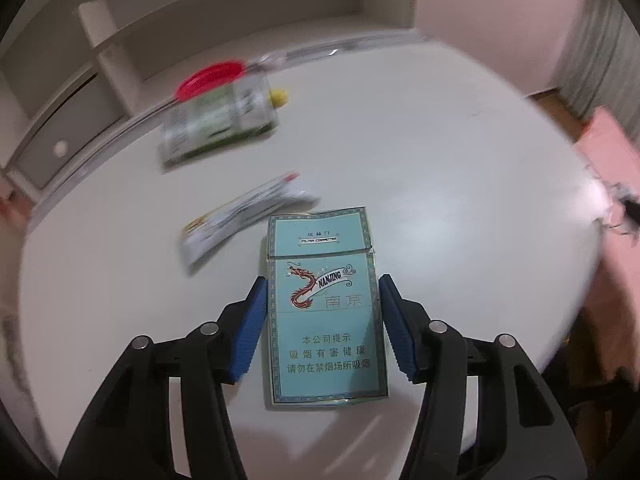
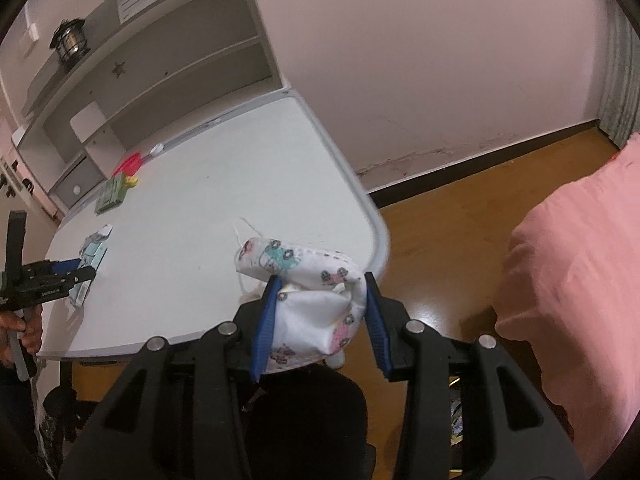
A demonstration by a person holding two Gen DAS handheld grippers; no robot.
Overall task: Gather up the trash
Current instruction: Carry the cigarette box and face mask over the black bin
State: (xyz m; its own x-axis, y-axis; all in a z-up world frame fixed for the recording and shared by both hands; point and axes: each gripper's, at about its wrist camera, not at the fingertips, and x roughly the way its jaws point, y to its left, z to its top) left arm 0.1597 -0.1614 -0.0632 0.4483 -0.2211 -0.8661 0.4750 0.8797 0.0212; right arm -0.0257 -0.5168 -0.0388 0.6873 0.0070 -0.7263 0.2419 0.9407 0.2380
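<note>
Jaws of the left gripper (image 1: 322, 280) straddle a cigarette pack (image 1: 324, 308) without pressing it, ready to grip, while the right gripper (image 2: 320, 280) clamps a crumpled face mask (image 2: 308, 300) for disposal.

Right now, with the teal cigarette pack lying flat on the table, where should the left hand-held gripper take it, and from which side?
Grip the cigarette pack across its two long edges at mid-body, below the flip lid, coming from above. It lies flat, and the left hand-held gripper already straddles it with blue pads beside those edges.
</note>
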